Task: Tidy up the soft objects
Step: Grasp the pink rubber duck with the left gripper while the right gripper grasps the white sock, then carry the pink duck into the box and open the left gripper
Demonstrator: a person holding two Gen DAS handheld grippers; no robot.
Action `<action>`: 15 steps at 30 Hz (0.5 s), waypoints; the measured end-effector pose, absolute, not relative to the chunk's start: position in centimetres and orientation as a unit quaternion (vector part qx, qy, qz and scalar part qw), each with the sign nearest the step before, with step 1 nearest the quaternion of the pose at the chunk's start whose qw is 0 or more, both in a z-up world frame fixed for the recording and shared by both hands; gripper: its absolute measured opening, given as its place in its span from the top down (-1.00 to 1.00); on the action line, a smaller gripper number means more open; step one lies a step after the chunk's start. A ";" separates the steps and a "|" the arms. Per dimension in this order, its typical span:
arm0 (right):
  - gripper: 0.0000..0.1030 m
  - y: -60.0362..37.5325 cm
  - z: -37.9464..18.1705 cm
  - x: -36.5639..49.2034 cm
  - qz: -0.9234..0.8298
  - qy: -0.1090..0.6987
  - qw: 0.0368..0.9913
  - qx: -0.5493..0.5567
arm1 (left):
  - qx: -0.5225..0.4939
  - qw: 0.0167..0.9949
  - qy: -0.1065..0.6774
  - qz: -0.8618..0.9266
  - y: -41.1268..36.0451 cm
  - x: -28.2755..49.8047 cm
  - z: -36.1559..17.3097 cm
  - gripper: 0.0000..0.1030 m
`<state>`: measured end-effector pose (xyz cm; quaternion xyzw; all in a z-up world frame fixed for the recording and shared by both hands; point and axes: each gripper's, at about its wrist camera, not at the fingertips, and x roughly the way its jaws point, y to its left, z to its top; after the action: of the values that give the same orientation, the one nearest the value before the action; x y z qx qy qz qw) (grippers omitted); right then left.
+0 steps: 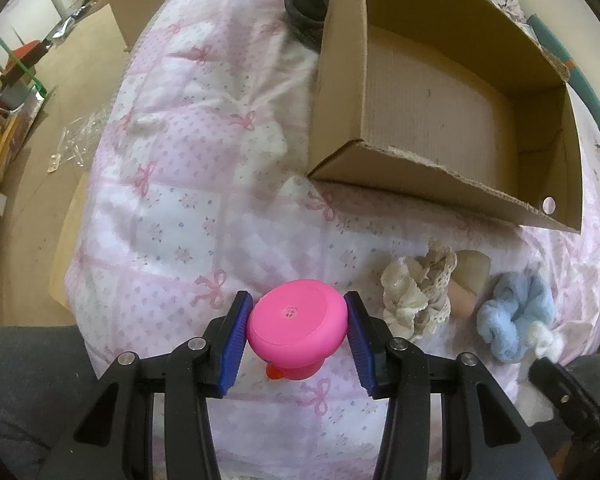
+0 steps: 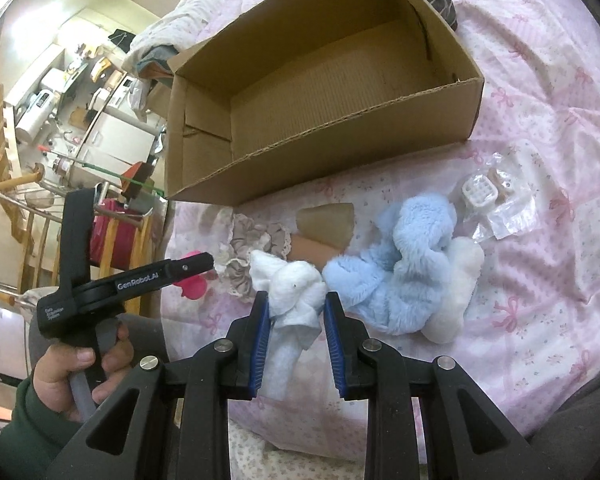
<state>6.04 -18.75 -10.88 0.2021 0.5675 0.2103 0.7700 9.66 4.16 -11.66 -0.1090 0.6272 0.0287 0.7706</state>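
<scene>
My left gripper [image 1: 297, 322] is shut on a pink rubber duck [image 1: 296, 330], held above the pink bedspread with its flat base facing the camera. My right gripper [image 2: 294, 312] is shut on the white ear of a blue plush toy [image 2: 396, 276] that lies on the bed. The blue plush toy also shows in the left wrist view [image 1: 516, 316]. An open, empty cardboard box [image 1: 460, 92] stands just beyond the objects, and it also shows in the right wrist view [image 2: 320, 80]. A beige lace scrunchie [image 1: 418, 292] lies between the duck and the plush toy.
A tan and pink foam piece [image 2: 326, 226] lies behind the plush toy. A clear plastic bag with small white parts [image 2: 496, 200] lies to the right. A dark garment [image 1: 306, 4] sits behind the box. The bed edge drops to the floor on the left.
</scene>
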 end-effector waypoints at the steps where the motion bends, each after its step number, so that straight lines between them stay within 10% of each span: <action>1: 0.44 -18.8 -10.6 6.0 0.210 0.565 0.772 0.202 | -0.105 0.771 0.627 0.029 4.0 9.6 -11.6 0.17; 15: 0.44 -18.7 -7.1 4.9 0.201 0.546 0.789 0.196 | -0.088 0.789 0.607 0.040 4.4 8.3 -9.5 0.17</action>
<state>4.94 -18.74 -7.15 0.1965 0.5460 0.2013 0.7891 8.31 4.35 -9.47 -0.0884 0.6066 0.0397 0.7890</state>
